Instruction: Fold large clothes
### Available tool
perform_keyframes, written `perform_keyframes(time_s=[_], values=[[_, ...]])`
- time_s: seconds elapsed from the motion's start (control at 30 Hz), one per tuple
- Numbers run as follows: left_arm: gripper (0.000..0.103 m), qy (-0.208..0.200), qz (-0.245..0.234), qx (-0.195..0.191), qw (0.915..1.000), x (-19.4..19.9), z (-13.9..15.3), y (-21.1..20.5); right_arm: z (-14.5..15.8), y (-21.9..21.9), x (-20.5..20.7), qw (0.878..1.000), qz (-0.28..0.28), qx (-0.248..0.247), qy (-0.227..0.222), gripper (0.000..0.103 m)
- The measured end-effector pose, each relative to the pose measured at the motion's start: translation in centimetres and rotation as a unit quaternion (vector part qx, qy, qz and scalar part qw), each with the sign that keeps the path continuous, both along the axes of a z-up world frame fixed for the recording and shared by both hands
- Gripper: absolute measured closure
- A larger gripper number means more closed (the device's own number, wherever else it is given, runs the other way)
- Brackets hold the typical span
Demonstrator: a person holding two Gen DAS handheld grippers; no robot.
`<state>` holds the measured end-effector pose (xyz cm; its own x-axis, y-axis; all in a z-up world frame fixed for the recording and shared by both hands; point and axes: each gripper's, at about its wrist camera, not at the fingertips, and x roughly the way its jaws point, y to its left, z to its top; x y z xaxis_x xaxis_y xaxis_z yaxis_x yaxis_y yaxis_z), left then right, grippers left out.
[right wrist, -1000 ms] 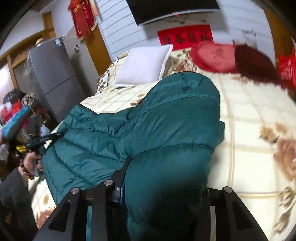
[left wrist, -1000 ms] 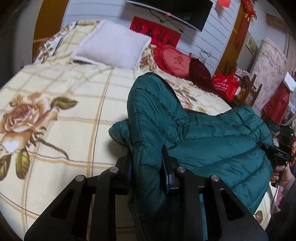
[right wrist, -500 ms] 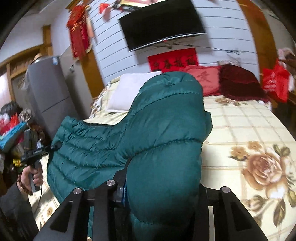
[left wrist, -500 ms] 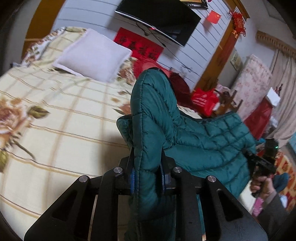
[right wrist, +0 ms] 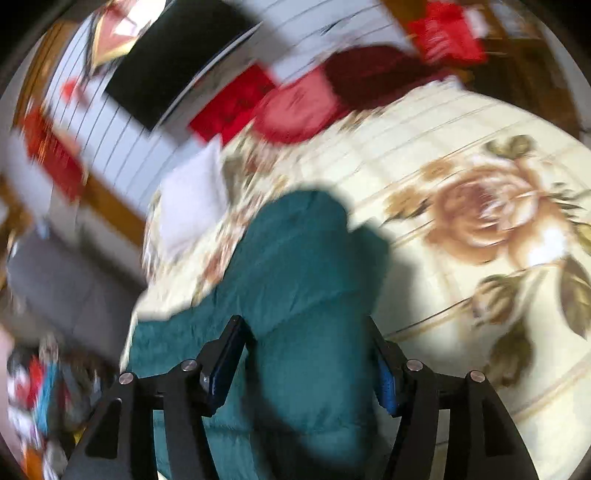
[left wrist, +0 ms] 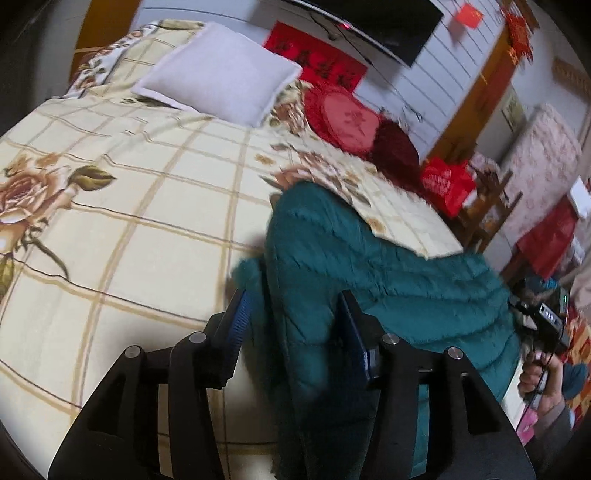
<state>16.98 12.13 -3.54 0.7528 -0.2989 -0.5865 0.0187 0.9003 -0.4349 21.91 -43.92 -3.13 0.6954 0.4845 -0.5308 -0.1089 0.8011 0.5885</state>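
A teal quilted puffer jacket (left wrist: 369,273) lies on a bed with a cream checked floral sheet (left wrist: 129,221). In the left wrist view my left gripper (left wrist: 295,317) stands open, its blue-padded jaws wide apart on either side of a fold of the jacket. In the blurred right wrist view my right gripper (right wrist: 306,350) is open too, its jaws spread around another fold of the jacket (right wrist: 295,266). The right gripper also shows at the jacket's far end in the left wrist view (left wrist: 543,317).
A white pillow (left wrist: 221,74) and red cushions (left wrist: 351,122) lie at the head of the bed. A red bag (left wrist: 447,184) and wooden furniture stand to the right of the bed. A TV (left wrist: 388,22) hangs on the wall. A grey cabinet (right wrist: 55,280) stands left.
Both grippers were shut on the jacket and held it raised. Now both have opened and the jacket has dropped toward the bed. The right wrist view is swinging fast.
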Motion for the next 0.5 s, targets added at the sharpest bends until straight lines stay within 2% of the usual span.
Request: perform_keyframes(time_s=[0.03,0.1,0.17,0.23,0.27,0.33,0.47,0.5], values=[[0.054,-0.008,0.017,-0.004,0.9998,-0.3,0.5,0.3,0.6,-0.2,-0.4,1.000,-0.018,-0.008,-0.009,0.043],[0.054,-0.045,0.038,-0.005,0.9982,-1.2,2.1,0.2,3.0,0.3,-1.9,0.995,-0.066,-0.063,-0.051,0.040],[0.054,-0.065,0.021,-0.001,0.9977,-0.9,3.6,-1.5,4.9,2.6,-2.5,0.987,-0.074,-0.117,-0.085,0.031],[0.054,-0.067,0.012,0.024,0.9974,-0.1,4.4,-3.5,5.9,5.6,-1.9,0.981,-0.065,-0.161,-0.092,0.031],[0.054,-0.063,0.007,0.050,0.9967,0.6,4.6,-5.0,6.1,7.5,-1.3,0.975,-0.060,-0.193,-0.089,0.031],[0.054,-0.047,0.002,0.079,0.9958,1.8,4.1,-6.7,5.6,9.6,0.1,0.968,-0.062,-0.235,-0.067,0.031],[0.054,0.035,0.011,0.102,0.9941,4.7,-0.2,-7.4,1.6,10.5,3.0,0.966,-0.044,-0.255,0.010,0.031],[0.054,0.042,0.015,0.101,0.9939,4.9,-0.9,-7.4,0.5,10.6,3.6,0.964,-0.040,-0.260,0.030,0.030]])
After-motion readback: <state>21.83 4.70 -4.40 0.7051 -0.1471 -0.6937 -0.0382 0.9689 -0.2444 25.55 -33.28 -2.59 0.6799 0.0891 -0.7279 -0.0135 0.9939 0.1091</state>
